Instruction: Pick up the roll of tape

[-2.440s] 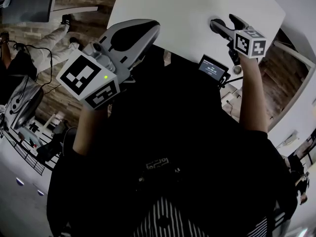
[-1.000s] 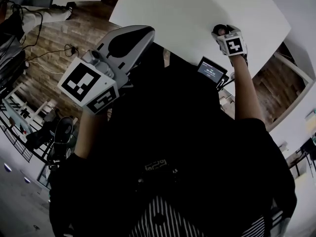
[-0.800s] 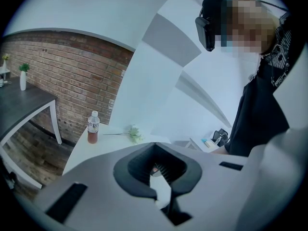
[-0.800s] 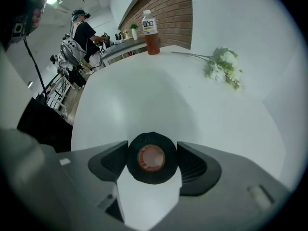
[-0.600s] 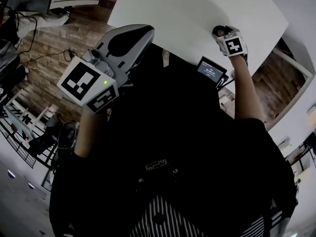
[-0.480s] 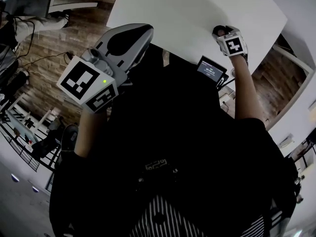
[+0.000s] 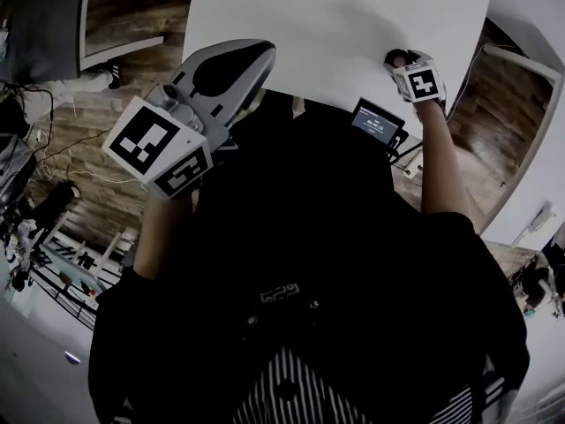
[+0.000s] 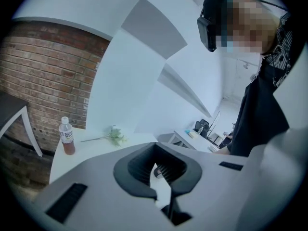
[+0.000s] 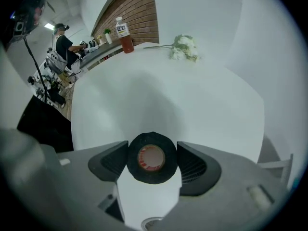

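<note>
As the just-closed right claw (image 9: 152,152) clamps the roll of tape (image 9: 152,159), its hole faces upward; left claw (image 8: 162,196) closed.

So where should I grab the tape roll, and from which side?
Pinch the tape roll by its black outer wall, on two opposite sides, coming straight down from above. It lies flat on the white table with its hole facing up, so its round sides are free all the way round.

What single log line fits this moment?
right gripper: jaws just closed on tape | left gripper: shut, empty
</note>
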The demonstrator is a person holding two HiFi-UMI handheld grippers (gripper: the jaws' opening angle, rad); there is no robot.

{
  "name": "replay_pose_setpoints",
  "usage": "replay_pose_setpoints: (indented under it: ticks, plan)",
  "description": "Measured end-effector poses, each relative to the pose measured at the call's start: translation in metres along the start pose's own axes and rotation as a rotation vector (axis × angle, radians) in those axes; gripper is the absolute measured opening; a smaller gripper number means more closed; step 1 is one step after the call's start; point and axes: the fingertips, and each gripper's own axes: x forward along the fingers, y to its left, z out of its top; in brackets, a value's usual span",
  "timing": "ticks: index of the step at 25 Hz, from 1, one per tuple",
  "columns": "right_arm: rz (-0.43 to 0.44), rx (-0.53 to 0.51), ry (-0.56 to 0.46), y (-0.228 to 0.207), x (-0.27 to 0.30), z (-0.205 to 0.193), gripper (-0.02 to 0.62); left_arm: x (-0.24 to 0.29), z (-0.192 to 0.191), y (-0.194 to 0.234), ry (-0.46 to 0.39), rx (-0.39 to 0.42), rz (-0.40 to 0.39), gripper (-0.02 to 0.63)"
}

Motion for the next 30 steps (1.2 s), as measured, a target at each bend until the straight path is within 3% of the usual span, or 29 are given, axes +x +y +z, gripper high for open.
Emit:
replay_pose_setpoints:
  ticks: [9, 13, 17, 22, 25, 30]
  plan:
    - [-0.043, 0.219, -0.015, 0.009, -0.024, -0.032, 0.313, 0.037, 0.02, 0.003, 0.067, 0.082, -0.187, 0.008]
    - [-0.014, 0.326, -0.102, 0.019, -0.053, -0.028, 0.312, 0.042, 0.028, -0.005, 0.079, 0.112, -0.246, 0.008]
    - [-0.019, 0.359, -0.231, 0.022, -0.103, 0.01, 0.311, 0.052, 0.037, -0.005, 0.079, 0.141, -0.309, 0.008]
    - [0.006, 0.323, -0.431, 0.042, -0.171, 0.077, 0.311, 0.052, 0.051, -0.009, 0.054, 0.157, -0.359, 0.008]
    - [0.058, 0.324, -0.617, 0.057, -0.22, 0.12, 0.311, 0.051, 0.056, -0.014, 0.032, 0.154, -0.371, 0.008]
    - [0.174, 0.228, -0.846, 0.089, -0.287, 0.183, 0.311, 0.05, 0.066, -0.014, -0.003, 0.161, -0.358, 0.008]
